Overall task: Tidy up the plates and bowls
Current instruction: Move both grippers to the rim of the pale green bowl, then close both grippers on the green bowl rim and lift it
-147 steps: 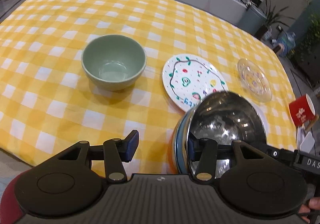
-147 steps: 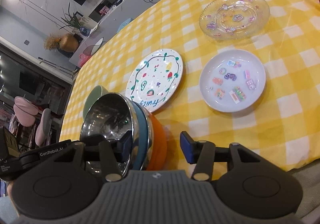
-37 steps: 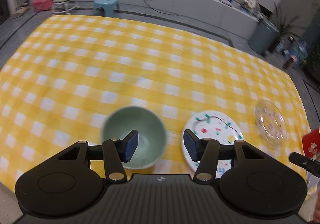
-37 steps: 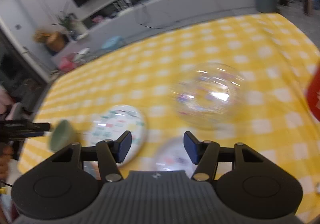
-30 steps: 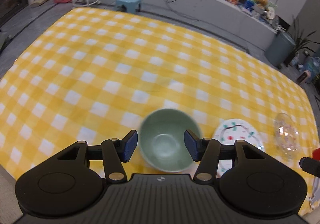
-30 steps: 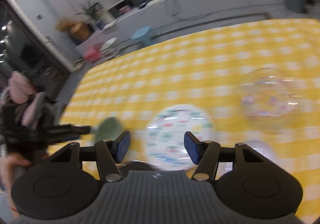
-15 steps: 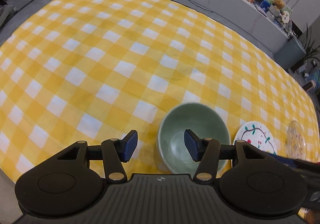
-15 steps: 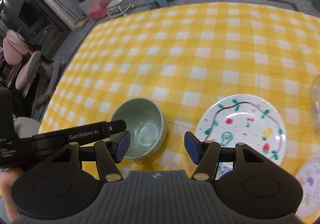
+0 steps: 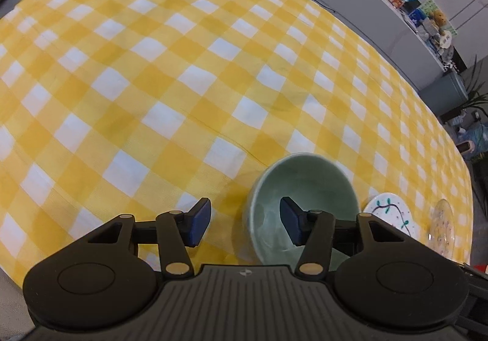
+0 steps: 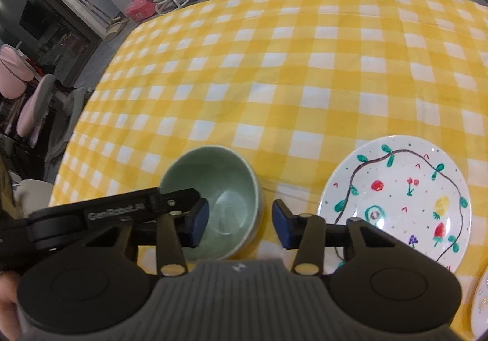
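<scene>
Your left gripper (image 9: 245, 223) has its fingers apart straddling the near rim of the green bowl (image 9: 302, 207) on the table (image 9: 152, 82); closing on that rim looks like the next move. Your right gripper (image 10: 241, 226) hangs spread and empty, the painted plate (image 10: 396, 204) beyond.

Even indoor light — fisheye-bowed edges

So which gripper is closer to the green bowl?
Left. The left gripper straddles the green bowl's rim, open; the right gripper hovers open beside it.
</scene>
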### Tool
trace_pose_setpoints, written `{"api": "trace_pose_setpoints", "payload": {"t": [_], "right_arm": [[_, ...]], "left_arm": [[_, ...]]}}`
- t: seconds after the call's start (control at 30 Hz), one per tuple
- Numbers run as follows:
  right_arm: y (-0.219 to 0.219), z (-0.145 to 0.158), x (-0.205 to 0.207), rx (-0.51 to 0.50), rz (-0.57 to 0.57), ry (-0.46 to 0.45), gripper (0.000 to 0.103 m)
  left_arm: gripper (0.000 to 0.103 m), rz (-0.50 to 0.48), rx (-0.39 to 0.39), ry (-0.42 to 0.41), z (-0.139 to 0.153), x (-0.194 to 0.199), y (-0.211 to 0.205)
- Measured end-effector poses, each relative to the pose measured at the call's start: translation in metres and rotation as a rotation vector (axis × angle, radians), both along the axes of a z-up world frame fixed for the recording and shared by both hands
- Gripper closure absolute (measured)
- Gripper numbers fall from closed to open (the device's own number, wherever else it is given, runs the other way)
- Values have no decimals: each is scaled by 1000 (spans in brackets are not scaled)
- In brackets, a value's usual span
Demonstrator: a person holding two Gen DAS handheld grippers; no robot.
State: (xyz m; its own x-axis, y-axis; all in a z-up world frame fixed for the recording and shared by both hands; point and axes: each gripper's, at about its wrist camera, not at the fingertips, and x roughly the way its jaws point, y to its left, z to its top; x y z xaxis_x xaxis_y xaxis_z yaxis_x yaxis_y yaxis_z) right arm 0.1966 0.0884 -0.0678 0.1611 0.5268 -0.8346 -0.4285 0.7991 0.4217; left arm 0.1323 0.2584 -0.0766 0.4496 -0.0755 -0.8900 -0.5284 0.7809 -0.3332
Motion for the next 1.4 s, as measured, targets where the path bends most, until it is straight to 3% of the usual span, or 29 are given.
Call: {"api": "trace_pose_setpoints", "payload": {"t": [0.13, 0.27, 0.47, 0.77, 0.9, 1.17, 1.3, 1.4], "right_arm": [[4, -11, 1, -32, 4, 16, 65], [11, -20, 1, -60, 26, 20, 79], [13, -26, 1, -51, 30, 12, 88], [8, -25, -1, -36, -4, 8, 90], [1, -22, -3, 3, -32, 12, 90], [-18, 8, -10, 47, -63, -49, 90], [-35, 28, -16, 67, -80, -84, 90], [-52, 40, -18, 114, -112, -59, 90]], "left_arm": [[61, -16, 18, 14, 0, 1, -3], [77, -60, 27, 27, -1, 5, -11], [87, -83, 67, 62, -7, 11, -21], [89, -114, 141, 42, -2, 12, -27], [89, -116, 159, -3, 8, 8, -29], [89, -160, 218, -98, 36, 1, -46], [89, -187, 211, -148, 52, -2, -55], [89, -201, 226, -180, 64, -8, -65]]}}
